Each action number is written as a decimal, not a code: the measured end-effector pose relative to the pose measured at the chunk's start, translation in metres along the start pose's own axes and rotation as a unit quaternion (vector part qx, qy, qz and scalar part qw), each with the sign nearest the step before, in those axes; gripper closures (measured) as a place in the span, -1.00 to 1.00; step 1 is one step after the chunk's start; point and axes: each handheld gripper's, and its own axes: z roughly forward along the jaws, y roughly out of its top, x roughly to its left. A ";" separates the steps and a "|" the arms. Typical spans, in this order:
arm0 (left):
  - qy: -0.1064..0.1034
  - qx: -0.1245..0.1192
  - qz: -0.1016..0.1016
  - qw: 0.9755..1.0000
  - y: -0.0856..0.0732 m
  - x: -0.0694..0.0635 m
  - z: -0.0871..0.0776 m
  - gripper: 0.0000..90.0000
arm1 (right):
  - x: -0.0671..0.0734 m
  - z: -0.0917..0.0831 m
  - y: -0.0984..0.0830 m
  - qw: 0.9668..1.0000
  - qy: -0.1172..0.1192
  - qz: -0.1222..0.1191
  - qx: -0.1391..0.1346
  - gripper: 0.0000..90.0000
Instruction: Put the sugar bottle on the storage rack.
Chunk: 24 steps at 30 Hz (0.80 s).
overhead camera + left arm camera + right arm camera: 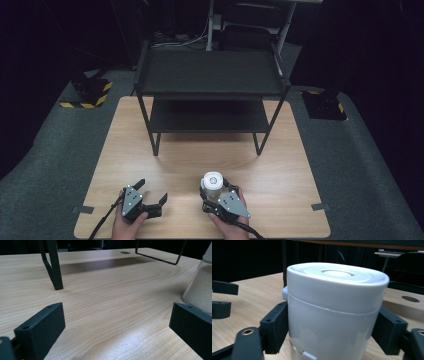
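Right gripper (212,196) clamps the white jar (212,185) — left gripper (151,192) spread wide, holding nothing.

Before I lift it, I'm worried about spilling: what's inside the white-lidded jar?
The left gripper view shows pale grains behind the jar glass; its lid hides the fill level.

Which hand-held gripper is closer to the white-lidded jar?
The right hand-held gripper: its jaws sit against both sides of the jar. The left hand-held gripper stands open on the table, apart from the jar, off to its left.
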 end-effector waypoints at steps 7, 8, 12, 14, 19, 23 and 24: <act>0.000 0.000 -0.001 1.000 0.000 0.000 0.000 -0.99 | 0.002 0.001 0.000 1.000 -0.005 0.002 -0.001 -0.39; 0.000 0.000 0.000 1.000 0.000 0.000 0.000 -0.99 | 0.002 0.001 0.000 1.000 -0.005 0.002 -0.001 -0.39; 0.000 0.000 -0.001 1.000 0.000 0.000 0.000 -0.99 | 0.008 0.002 0.001 1.000 -0.017 0.002 0.000 -0.39; -0.001 0.000 0.000 1.000 0.000 0.000 0.000 -0.99 | 0.010 0.002 0.001 1.000 -0.021 0.004 0.001 -0.39; -0.001 0.000 -0.001 1.000 0.000 0.001 0.000 -0.99 | 0.014 0.003 0.001 1.000 -0.029 0.005 0.000 -0.40; -0.002 0.000 -0.002 1.000 0.000 0.001 0.000 -0.99 | 0.019 0.005 0.001 0.999 -0.038 0.006 -0.002 -0.42; -0.002 0.000 -0.002 1.000 0.000 0.001 0.000 -0.99 | 0.019 0.005 0.001 0.999 -0.038 0.006 -0.002 -0.42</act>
